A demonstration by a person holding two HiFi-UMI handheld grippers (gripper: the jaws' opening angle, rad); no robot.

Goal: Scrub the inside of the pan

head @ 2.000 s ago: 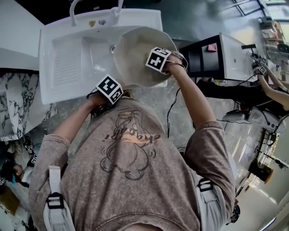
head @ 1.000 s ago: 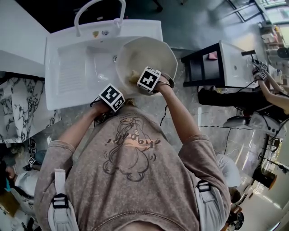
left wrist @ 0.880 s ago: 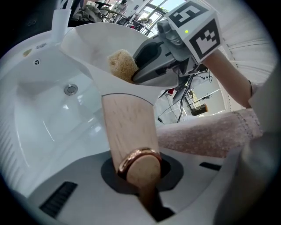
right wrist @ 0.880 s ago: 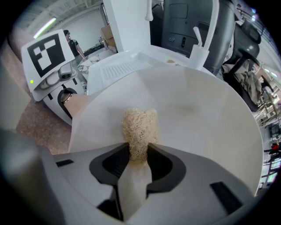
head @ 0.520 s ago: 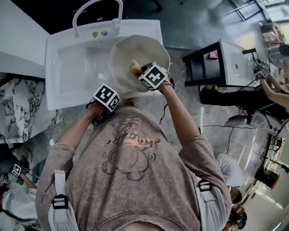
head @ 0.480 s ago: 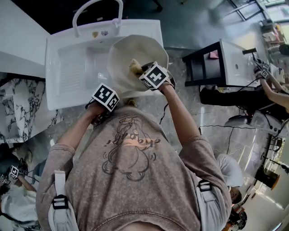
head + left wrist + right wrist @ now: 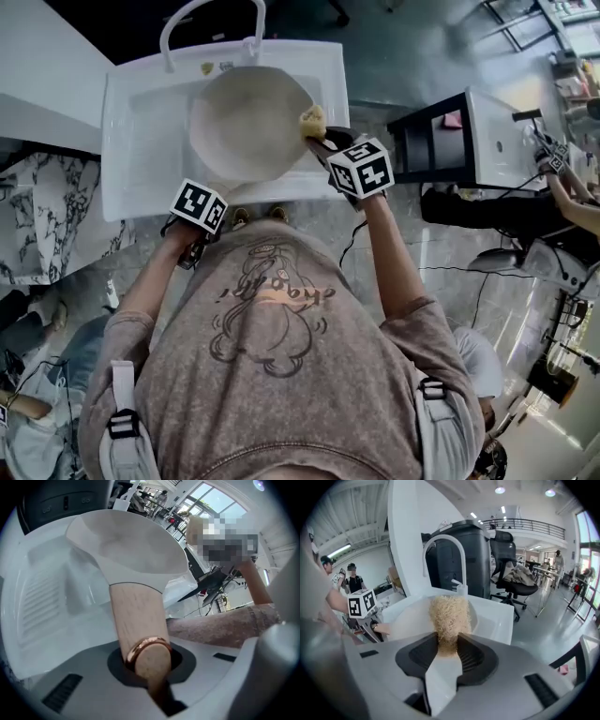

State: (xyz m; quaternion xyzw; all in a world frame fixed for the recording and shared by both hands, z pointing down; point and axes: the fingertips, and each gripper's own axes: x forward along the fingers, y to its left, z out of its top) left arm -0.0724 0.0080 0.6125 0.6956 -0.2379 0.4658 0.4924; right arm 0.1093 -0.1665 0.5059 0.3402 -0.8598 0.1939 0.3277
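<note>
While the pan (image 7: 246, 122) is held over the sink (image 7: 141, 131) by its wooden handle (image 7: 138, 620), clamped in the left tool (image 7: 151, 670), the scrubbing step looks to be underway tbh. The straw-coloured scrubber (image 7: 312, 120) is pinched in the right tool (image 7: 449, 651) and parked at the pan's right rim, so it probably needs to be dragged across the inside with the handle kept steady. Pose-wise, the right arm (image 7: 389, 253) is stretched forward and the left arm (image 7: 155, 277) is tucked low by the sink's front edge.

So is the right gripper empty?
No, the right gripper has its jaws shut on a tan scrubber, as the right gripper view shows.
</note>
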